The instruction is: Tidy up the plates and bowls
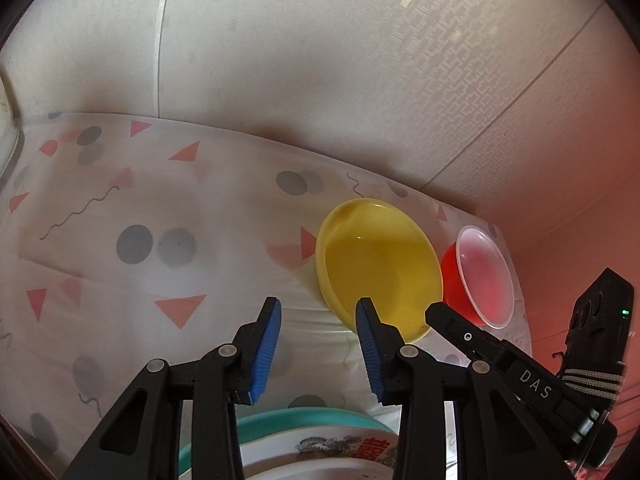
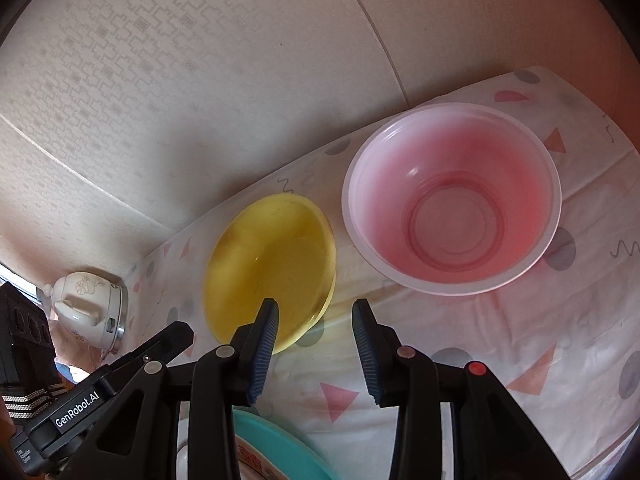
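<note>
left gripper (image 1: 318, 354): open, empty | yellow plate (image 1: 380, 268) beside red bowl (image 1: 478, 276) | patterned tablecloth (image 1: 160, 264)

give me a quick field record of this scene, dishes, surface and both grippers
surface: table under a white cloth printed with triangles, dots and squiggles
yellow plate: upright on the cloth, empty
red bowl: translucent, empty, beside the yellow plate, toward the right gripper's side
teal plate: at the near edge below both grippers, a printed white dish on it
left gripper: open, nothing between the pads
right gripper: open, nothing held
background: white teapot-shaped appliance at the table's end
</note>
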